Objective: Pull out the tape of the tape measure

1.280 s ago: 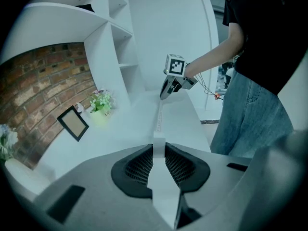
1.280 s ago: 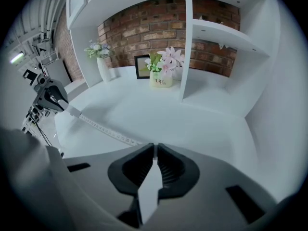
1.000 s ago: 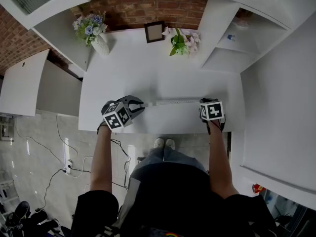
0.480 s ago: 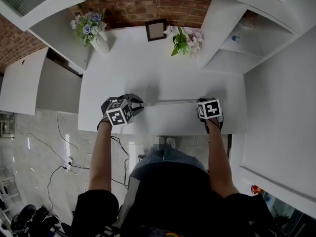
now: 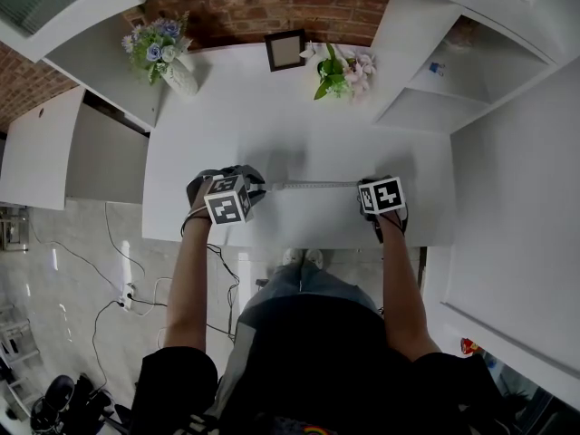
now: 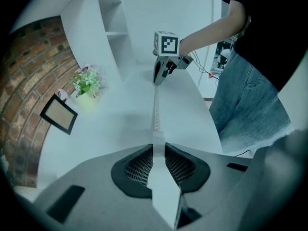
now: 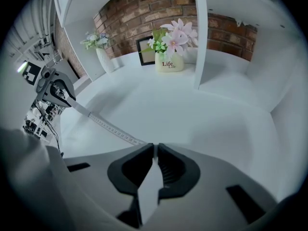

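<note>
the tape (image 5: 313,185) lies pulled out in a straight line over the near part of the white table (image 5: 272,125), running from your left gripper (image 5: 260,187) to your right gripper (image 5: 364,188). the head view gives you that whole span and both marker cubes, but not the jaws. only the left gripper view shows the white case of the tape measure (image 6: 163,191) wedged between the pads, with the tape leaving it towards the other gripper. only the right gripper view shows the tape's end edge-on in the slit between its own jaws, and the word "life" printed on the flower pot (image 7: 168,61). your left gripper stands partly open, as wide as the case, and is clamped on it. your right gripper is nearly closed, pinching the thin tape; its jaws have just eased a touch wider, with the tape between them. both grippers point steeply down at the table. counted: one tape measure, two grippers, one flower pot with pink blooms, one vase (image 5: 181,80) of blue flowers and one picture frame (image 5: 284,54), those three along the back by the brick wall (image 5: 272,7).
</note>
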{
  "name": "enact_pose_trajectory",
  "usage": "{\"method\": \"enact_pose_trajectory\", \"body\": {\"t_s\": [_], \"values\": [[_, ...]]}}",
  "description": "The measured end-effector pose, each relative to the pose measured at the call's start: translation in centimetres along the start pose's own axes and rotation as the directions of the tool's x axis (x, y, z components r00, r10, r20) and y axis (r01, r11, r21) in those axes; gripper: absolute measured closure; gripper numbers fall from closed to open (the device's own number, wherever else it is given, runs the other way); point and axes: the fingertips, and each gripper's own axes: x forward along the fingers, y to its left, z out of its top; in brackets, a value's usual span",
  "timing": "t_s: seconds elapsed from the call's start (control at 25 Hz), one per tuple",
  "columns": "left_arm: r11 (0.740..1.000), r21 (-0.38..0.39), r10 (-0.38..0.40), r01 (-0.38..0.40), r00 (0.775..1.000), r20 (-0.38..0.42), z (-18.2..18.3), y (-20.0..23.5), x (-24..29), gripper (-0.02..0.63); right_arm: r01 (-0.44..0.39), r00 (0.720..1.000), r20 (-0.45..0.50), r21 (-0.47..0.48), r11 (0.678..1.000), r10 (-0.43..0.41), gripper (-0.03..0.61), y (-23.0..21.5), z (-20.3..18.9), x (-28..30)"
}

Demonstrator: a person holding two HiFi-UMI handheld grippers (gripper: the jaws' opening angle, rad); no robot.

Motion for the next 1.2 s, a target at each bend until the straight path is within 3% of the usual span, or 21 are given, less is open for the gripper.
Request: {"method": "enact_pose_trajectory", "body": {"t_s": [0.44,0.76,1.2], "values": [[1.0,0.008,-0.028,0.029,0.995,-0.101,1.2,0.9,0.7,0.534,0.006,1.0,-0.015,-0.025,1.0,-0.006,0.539,-0.2,0.2,0.1],[1.0,-0.02,-0.012,0.01,0.998,-0.068,2.0,1.6,1.0,0.532,-0.003,1.0,-0.002,-0.018,1.0,0.003,0.471,-0.4,0.5,0.0],[0.999,-0.041,0.007,-0.008,0.999,-0.037,2.3,1.9,1.1,0.506,-0.013,1.0,0.018,-0.015,1.0,0.014,0.45,-0.2,0.8,-0.2]]}}
